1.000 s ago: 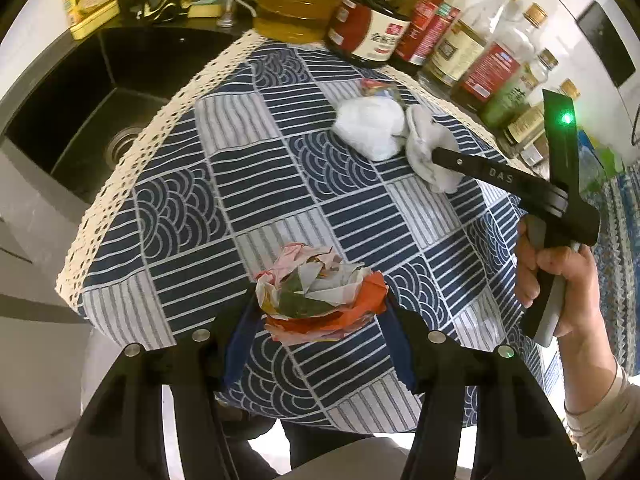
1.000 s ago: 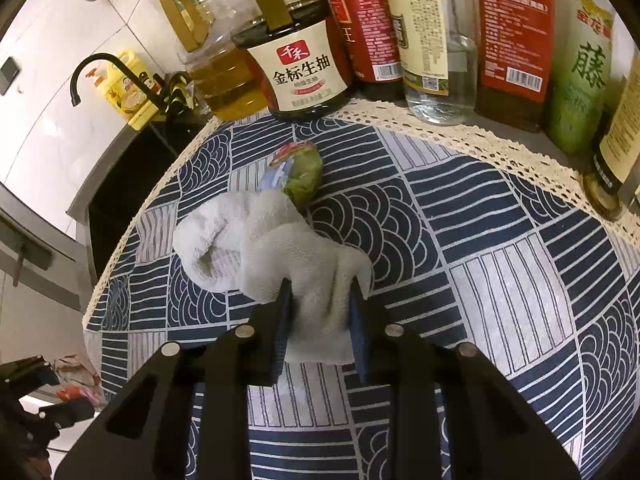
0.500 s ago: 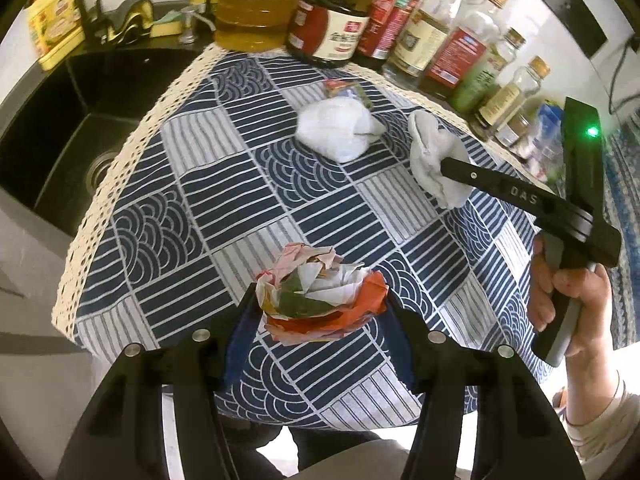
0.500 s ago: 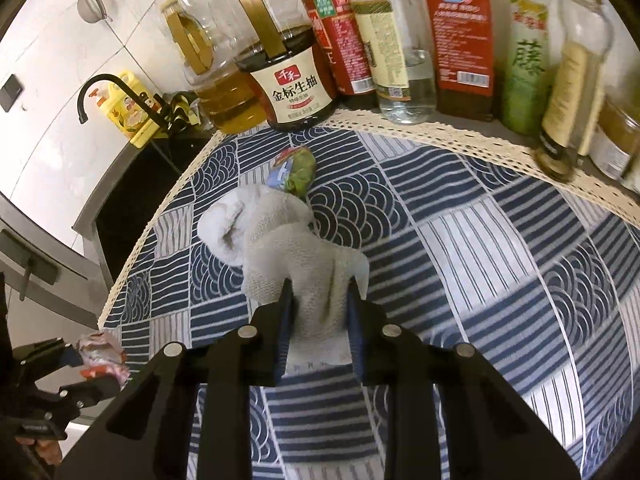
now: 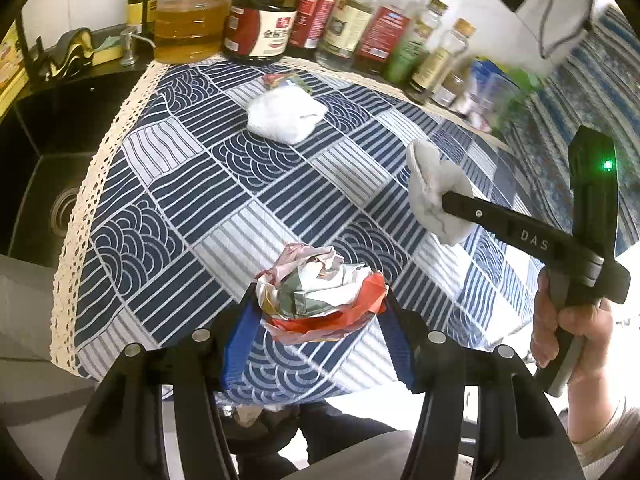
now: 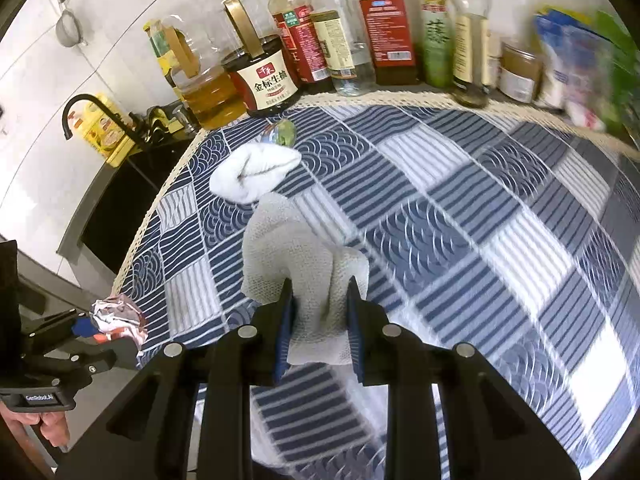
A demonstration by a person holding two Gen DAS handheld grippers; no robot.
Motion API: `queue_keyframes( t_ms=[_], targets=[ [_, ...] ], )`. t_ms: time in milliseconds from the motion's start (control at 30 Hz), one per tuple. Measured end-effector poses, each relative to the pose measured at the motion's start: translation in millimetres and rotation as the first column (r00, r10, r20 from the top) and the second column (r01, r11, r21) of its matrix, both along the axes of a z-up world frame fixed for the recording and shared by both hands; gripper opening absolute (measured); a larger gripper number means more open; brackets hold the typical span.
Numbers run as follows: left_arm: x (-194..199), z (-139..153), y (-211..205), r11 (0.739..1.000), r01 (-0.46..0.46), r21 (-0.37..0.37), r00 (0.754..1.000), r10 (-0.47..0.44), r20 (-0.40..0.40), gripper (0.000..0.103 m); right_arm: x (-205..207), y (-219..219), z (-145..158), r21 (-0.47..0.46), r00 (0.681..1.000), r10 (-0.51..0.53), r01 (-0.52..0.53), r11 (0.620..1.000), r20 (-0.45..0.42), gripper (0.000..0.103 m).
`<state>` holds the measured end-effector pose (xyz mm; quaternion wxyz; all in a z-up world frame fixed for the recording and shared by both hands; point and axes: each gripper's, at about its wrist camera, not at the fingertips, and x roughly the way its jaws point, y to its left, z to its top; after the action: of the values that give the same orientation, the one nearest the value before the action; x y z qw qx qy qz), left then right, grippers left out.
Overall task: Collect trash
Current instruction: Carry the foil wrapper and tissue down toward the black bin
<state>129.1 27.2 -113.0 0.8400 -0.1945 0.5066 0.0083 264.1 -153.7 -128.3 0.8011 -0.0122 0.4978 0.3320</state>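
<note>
A: What is held in the left gripper?

B: A crumpled wad of paper, white, red and green, is clamped between its two blue-padded fingers. The wad is held above the near edge of the tablecloth, a blue and white patchwork of stripes and wave shapes with a lace border.

A: And the right gripper?

B: Its fingers are closed tightly on a crumpled paper towel, greyish white, which is lifted clear of the cloth. In the left wrist view the same towel is seen at the tip of the black gripper, with the person's hand wrapped around the handle.

A: What is left on the cloth?

B: A white tissue wad is lying toward the far side, and a small wrapper, green and shiny, is lying just beyond it, touching or nearly so.

A: What else is seen?

B: A row of sauce and oil bottles is lined up along the far edge, and a black sink is set left of the cloth.
</note>
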Motion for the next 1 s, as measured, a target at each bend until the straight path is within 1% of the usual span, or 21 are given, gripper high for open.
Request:
queue_keyframes(
  t_ms=[100,333,600,800,1000],
  targets=[
    [-14.8,0.7,3.8,0.999,0.037,-0.006,0.999,-0.037,0.01,0.056,-26.4,-0.4,0.2,-0.001,0.999,-0.039,0.039,0.999,-0.016,0.026],
    [-54.9,-9.4,14.5,0.995,0.092,-0.028,0.996,-0.092,0.006,0.056,-88.9,7.3,-1.3,0.002,0.997,-0.073,0.073,0.997,-0.035,0.026],
    [-94.4,-24.4,26.5,0.993,0.113,-0.043,0.994,-0.113,-0.009,0.056,-154.5,28.3,-7.6,0.015,0.996,-0.053,0.054,0.998,-0.066,0.026],
    [-116.2,-41.4,31.5,0.992,0.115,-0.058,0.992,-0.118,-0.04,0.056,-186.1,42.6,-22.9,0.022,0.995,-0.024,0.026,0.999,-0.102,0.026],
    [-131.8,-64.8,34.1,0.991,0.109,-0.084,0.989,-0.117,-0.095,0.056,-206.3,49.6,-45.7,0.022,0.988,0.007,-0.003,1.0,-0.155,0.026]
  ],
)
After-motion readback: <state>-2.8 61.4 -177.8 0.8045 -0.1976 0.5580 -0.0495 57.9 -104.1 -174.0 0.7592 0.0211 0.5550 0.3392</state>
